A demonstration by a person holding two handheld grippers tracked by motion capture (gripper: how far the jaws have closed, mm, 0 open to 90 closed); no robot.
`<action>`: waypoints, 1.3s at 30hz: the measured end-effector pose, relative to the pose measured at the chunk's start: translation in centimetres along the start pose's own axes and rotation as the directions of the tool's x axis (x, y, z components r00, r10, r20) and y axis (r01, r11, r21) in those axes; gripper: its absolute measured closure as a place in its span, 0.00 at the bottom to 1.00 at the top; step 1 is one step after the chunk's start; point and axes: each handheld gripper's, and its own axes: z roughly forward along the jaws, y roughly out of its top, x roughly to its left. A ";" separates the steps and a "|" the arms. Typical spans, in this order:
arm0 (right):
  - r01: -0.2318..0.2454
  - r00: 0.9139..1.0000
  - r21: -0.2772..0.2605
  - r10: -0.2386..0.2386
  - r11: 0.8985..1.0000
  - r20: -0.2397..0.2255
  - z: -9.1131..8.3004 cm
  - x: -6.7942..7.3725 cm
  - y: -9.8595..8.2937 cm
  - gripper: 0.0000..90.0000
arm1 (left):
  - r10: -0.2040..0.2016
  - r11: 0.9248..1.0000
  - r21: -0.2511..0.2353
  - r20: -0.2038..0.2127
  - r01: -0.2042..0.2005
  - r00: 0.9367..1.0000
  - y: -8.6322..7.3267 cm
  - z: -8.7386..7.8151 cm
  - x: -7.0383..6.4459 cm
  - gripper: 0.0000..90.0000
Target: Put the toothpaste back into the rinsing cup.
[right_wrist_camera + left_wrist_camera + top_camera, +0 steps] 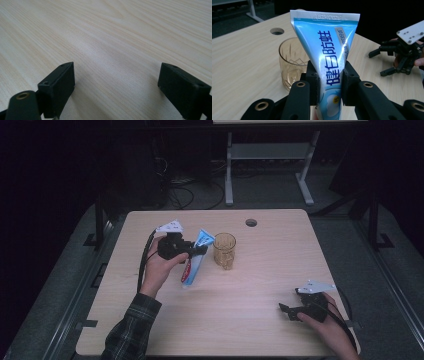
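1. Plainly the toothpaste tube (325, 55) is a light, soft thing: its glossy blue-and-white plastic skin will dent under pressure and could slide between hard pads. Its flat crimped end, pointing up and away in the left gripper view, is the stiffest part. The mid-body, where it is held now, is a fair place to take it, since a squeeze nearer the cap might push paste out.
2. Over the left middle of the wooden table (240, 320), the tube slants in the air, its lower end close to or on the tabletop, just left of the amber glass tumbler (224, 250). That tumbler looks hard, smooth and breakable, and stands upright and apart from the tube.
3. Pinching the tube's body from both sides, the left gripper (329, 85) has its jaws drawn narrow, pads pressed on the plastic.
4. Near the table's right near corner, the right gripper (116, 87) has its jaws spread wide, holding nothing, low over bare wood.
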 end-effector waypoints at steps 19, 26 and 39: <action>-0.003 1.000 0.001 0.003 1.000 0.000 0.0 0.0 0.0 0.15 | 0.027 0.999 -0.020 0.002 -0.027 1.000 3.6 0.3 0.6 0.80; -0.002 1.000 0.001 0.002 1.000 0.000 0.0 0.0 0.0 0.15 | 0.032 0.999 -0.023 0.011 -0.032 0.999 5.1 0.8 1.0 0.80; -0.004 1.000 -0.001 0.004 1.000 -0.005 0.0 0.0 0.0 0.15 | 0.055 0.998 -0.026 0.015 -0.054 0.998 7.4 2.3 1.4 0.80</action>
